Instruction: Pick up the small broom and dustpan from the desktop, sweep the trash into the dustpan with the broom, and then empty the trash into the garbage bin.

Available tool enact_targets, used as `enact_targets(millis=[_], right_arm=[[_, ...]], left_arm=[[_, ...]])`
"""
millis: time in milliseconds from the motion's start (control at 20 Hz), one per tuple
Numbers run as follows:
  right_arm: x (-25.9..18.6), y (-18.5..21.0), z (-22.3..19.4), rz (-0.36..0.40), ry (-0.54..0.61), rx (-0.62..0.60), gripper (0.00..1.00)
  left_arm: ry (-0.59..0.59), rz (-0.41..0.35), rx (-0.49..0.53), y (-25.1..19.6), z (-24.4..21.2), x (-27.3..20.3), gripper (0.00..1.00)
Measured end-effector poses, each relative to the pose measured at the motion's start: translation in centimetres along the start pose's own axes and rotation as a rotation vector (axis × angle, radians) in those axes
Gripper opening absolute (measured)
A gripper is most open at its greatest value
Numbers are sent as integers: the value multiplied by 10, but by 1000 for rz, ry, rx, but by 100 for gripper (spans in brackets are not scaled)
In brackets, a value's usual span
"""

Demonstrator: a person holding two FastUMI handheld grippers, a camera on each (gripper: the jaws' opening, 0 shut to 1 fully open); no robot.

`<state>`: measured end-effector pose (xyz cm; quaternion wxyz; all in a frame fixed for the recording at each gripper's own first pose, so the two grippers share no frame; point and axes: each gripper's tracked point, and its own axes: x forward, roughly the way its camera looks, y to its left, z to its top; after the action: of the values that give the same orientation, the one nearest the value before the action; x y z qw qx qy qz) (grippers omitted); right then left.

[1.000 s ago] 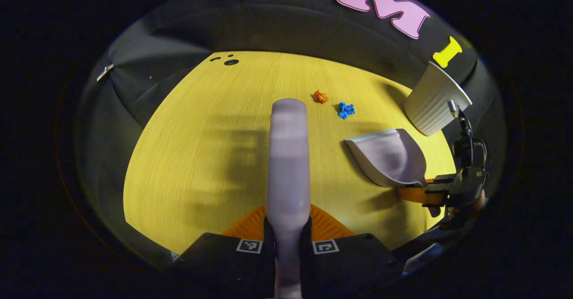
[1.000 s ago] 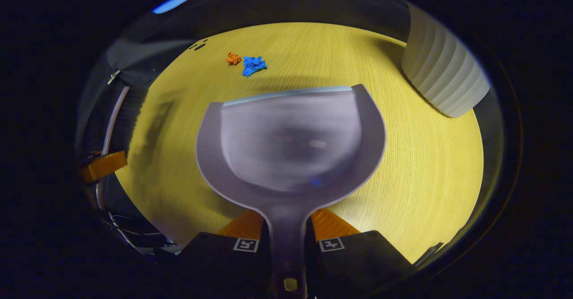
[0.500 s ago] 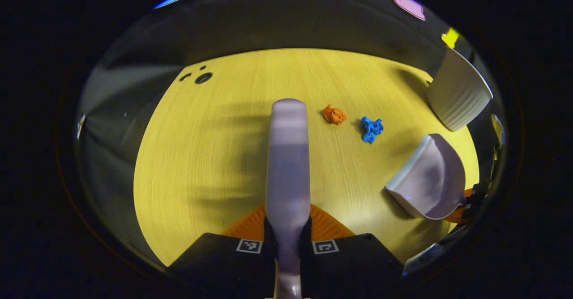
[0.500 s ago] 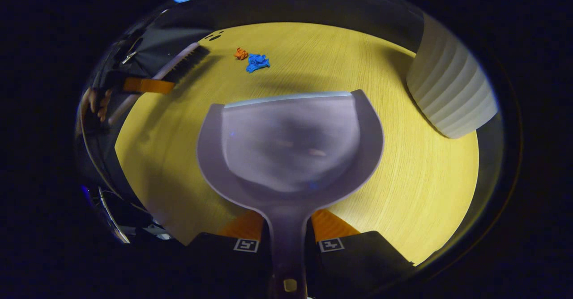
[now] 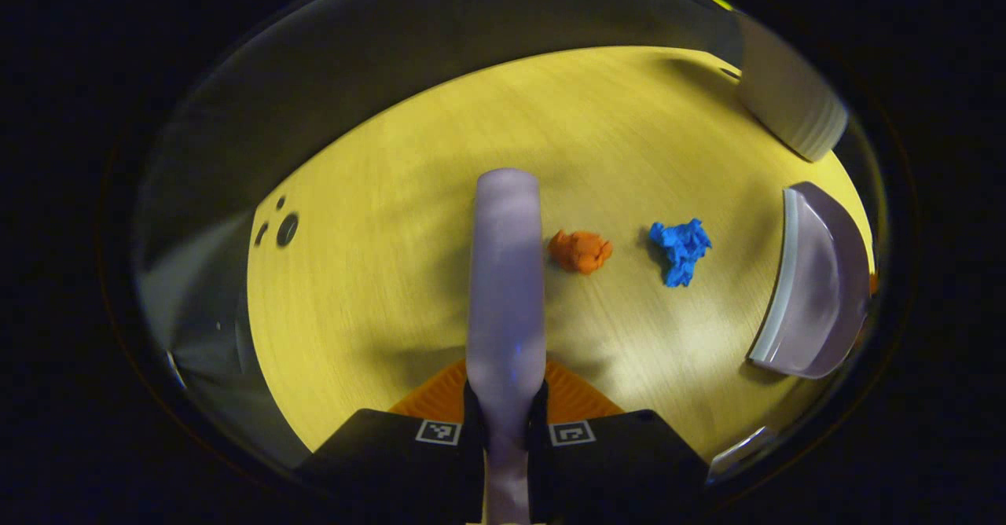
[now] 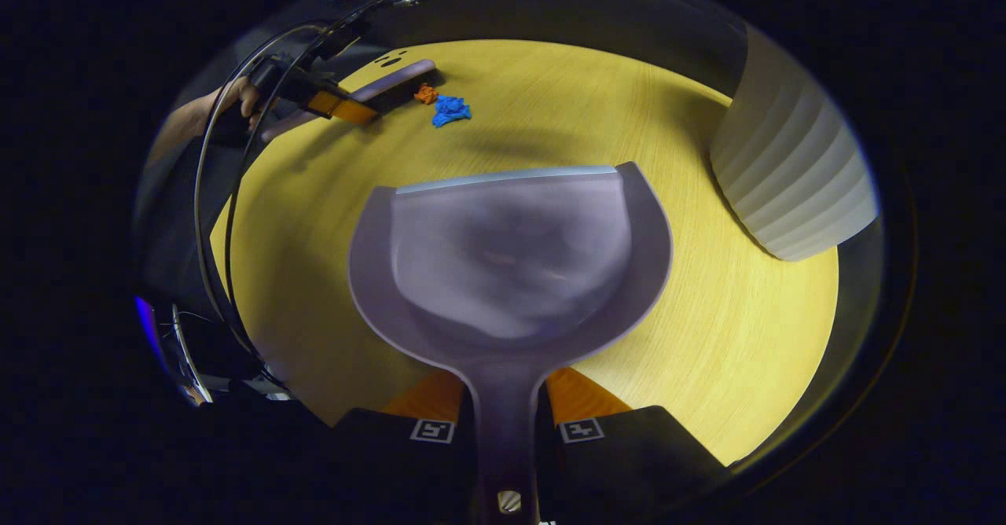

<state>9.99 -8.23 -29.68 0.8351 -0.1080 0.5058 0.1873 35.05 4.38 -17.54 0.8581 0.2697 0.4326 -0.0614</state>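
Between the left gripper's (image 5: 504, 407) fingers sits the broom (image 5: 505, 273) handle, both fingers pressed against it; the broom runs straight ahead over the tabletop (image 5: 377, 289). Just right of its far end lies an orange scrap (image 5: 580, 251), close beside the broom, and a blue scrap (image 5: 681, 250) lies near that, apart from it. Farther right, toward the tabletop's edge, the dustpan (image 5: 817, 281) faces the scraps with its open lip. A white ribbed bin (image 5: 786, 104) stands at the far right corner.

The right gripper (image 6: 504, 431) is clenched on the dustpan's (image 6: 511, 266) handle, the pan spread ahead over the tabletop (image 6: 731, 336). Beyond its lip, near the far left edge, the blue scrap (image 6: 450, 110) and orange scrap (image 6: 426, 93) lie just beside the broom (image 6: 393, 85), held in the left gripper (image 6: 342, 107) by a hand (image 6: 236, 100). The bin (image 6: 794, 171) stands at the right edge.
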Motion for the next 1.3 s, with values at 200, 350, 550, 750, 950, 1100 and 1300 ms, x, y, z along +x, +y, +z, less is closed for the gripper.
enact_targets(millis=[200, 350, 550, 750, 950, 1100, 1300], right_arm=[[2, -3, 0, 11, 3, -24, 34], [8, -2, 5, 16, -5, -42, 33], [16, 1, 8, 15, -11, -58, 34], [13, 4, 8, 14, -29, -56, 34], [6, 11, -4, 20, -34, -45, 34], [3, 11, -7, 30, -39, -18, 34], [8, 3, -11, 41, -46, -8, 34]], left_arm=[[5, -84, 180, -27, 21, 4, 25], [5, -176, 257, -70, 30, 2, 27], [56, -324, 323, -140, 23, -11, 27], [124, -548, 326, -208, -1, -40, 26], [134, -572, 260, -235, -9, -47, 27], [89, -549, 163, -238, -11, -57, 27], [-5, -518, 9, -246, -11, -68, 27]])
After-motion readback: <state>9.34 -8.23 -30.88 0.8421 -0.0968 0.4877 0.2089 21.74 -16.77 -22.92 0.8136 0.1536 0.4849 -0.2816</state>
